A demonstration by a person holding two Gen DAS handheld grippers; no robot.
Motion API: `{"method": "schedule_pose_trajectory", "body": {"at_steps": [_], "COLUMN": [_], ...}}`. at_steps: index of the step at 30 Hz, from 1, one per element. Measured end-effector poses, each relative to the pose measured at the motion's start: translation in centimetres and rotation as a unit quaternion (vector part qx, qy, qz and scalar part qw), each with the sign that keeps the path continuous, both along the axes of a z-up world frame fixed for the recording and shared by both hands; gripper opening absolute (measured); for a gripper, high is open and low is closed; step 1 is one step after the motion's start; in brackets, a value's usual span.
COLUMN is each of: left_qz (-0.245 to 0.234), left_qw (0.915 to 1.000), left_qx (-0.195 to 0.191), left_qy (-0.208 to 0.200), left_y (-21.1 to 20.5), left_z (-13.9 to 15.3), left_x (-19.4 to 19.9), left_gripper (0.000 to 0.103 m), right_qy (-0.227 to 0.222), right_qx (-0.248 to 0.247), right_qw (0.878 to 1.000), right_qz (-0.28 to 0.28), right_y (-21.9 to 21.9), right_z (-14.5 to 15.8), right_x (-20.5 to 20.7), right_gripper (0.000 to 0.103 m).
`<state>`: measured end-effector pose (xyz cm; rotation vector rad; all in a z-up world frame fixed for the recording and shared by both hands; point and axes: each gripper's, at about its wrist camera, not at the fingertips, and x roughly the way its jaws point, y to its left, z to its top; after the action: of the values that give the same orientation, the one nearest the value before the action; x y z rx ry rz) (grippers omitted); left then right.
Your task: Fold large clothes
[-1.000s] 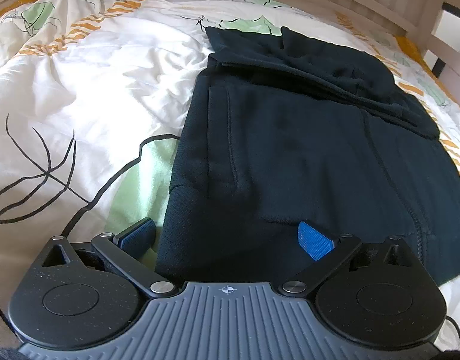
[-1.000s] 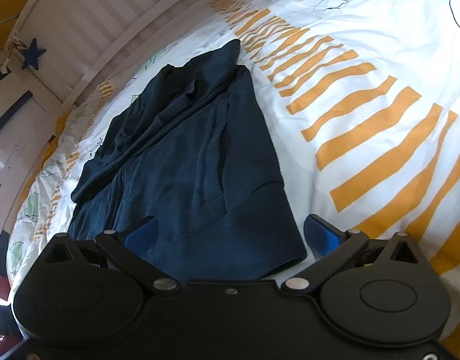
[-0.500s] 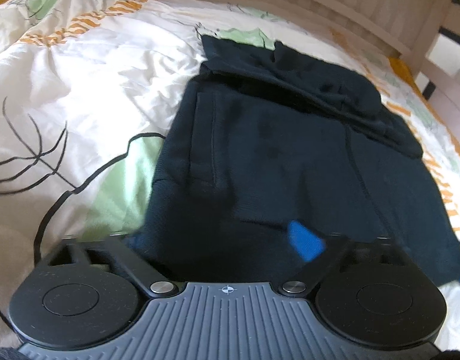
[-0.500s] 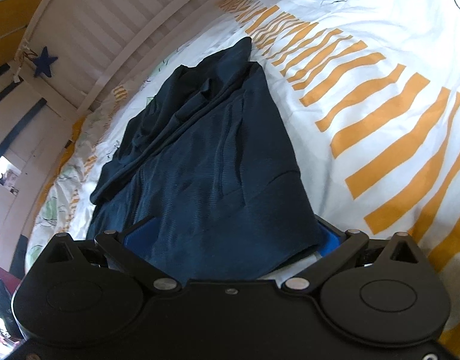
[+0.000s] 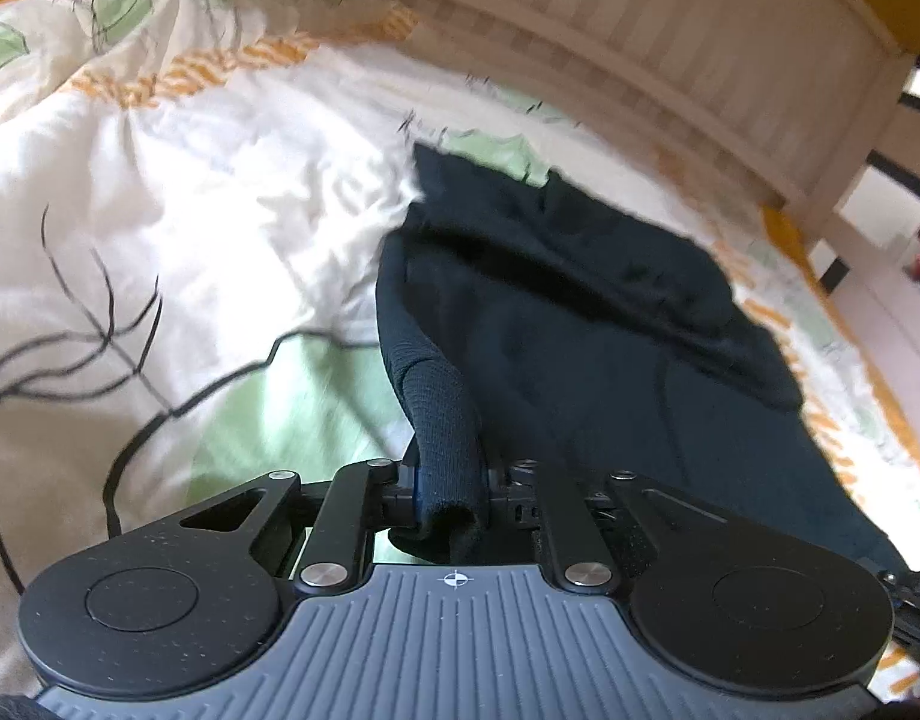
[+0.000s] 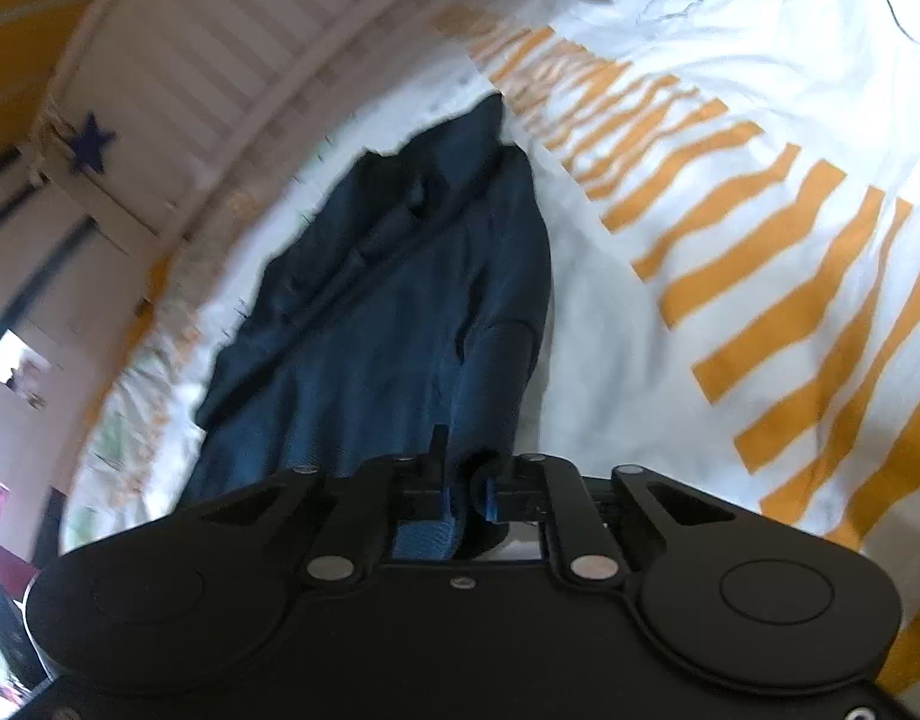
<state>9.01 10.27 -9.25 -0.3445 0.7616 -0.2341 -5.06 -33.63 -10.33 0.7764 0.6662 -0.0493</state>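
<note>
A dark navy hoodie lies partly folded on a patterned duvet, its hood end toward the headboard. My left gripper is shut on the near left corner of the hoodie's ribbed hem, which bunches up between the pads and lifts off the bed. In the right wrist view the same hoodie stretches away, and my right gripper is shut on the near right corner of its hem. The blue pads are mostly hidden by the cloth.
The duvet is white with green leaves, black lines and orange stripes. A slatted wooden headboard runs along the far side. A dark star hangs on the bed frame. Part of the other gripper shows at the edge.
Both grippers went from wide open around the hem corners to shut on them. The left gripper rose and pulled its corner up; the views tilted toward the headboard.
</note>
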Motion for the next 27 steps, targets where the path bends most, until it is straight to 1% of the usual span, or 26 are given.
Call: {"method": "schedule_pose_trajectory", "body": {"at_steps": [4,8,11,14,16,19,21,24,25,27], "left_qz": [-0.006,-0.007,-0.004,-0.003,-0.001,-0.001,0.002,0.01,0.012,0.019], "left_qw": [0.9995,0.9979,0.9956,0.9927,0.9906,0.9895,0.9884,0.9883,0.9886,0.9906], "left_qx": [-0.023,-0.048,-0.072,-0.095,-0.107,-0.103,-0.115,-0.125,-0.123,-0.108], "left_qy": [-0.021,-0.043,-0.06,-0.075,-0.085,-0.101,-0.099,-0.087,-0.085,-0.082], "left_y": [0.3,0.6,0.7,0.6,0.4,-0.3,-0.4,-1.0,-1.3,-1.9], "left_z": [1.8,3.8,5.5,6.8,7.6,8.8,9.0,8.9,8.8,8.6], "left_x": [0.5,1.8,3.6,6.1,8.0,11.2,13.4,16.8,17.8,19.9], "left_gripper": [0.014,0.014,0.014,0.014,0.014,0.014,0.014,0.014,0.014,0.014], "right_qy": [-0.028,-0.059,-0.088,-0.11,-0.123,-0.135,-0.139,-0.144,-0.142,-0.137], "right_qx": [0.014,0.009,0.009,0.009,0.008,-0.017,-0.034,-0.044,-0.052,-0.062], "right_qw": [1.0,0.998,0.996,0.993,0.992,0.99,0.989,0.988,0.988,0.988], "right_qz": [0.005,0.019,0.023,0.027,0.03,0.037,0.04,0.041,0.041,0.042], "right_y": [-0.2,-0.4,-0.9,-1.8,-2.3,-2.6,-2.9,-3.7,-3.8,-4.2], "right_z": [1.3,3.2,4.9,6.6,7.6,9.3,10.2,11.0,11.1,11.1], "right_x": [0.2,0.9,1.9,3.9,5.6,8.7,11.1,14.4,15.8,18.1], "right_gripper": [0.015,0.014,0.013,0.013,0.013,0.013,0.013,0.013,0.013,0.013]}}
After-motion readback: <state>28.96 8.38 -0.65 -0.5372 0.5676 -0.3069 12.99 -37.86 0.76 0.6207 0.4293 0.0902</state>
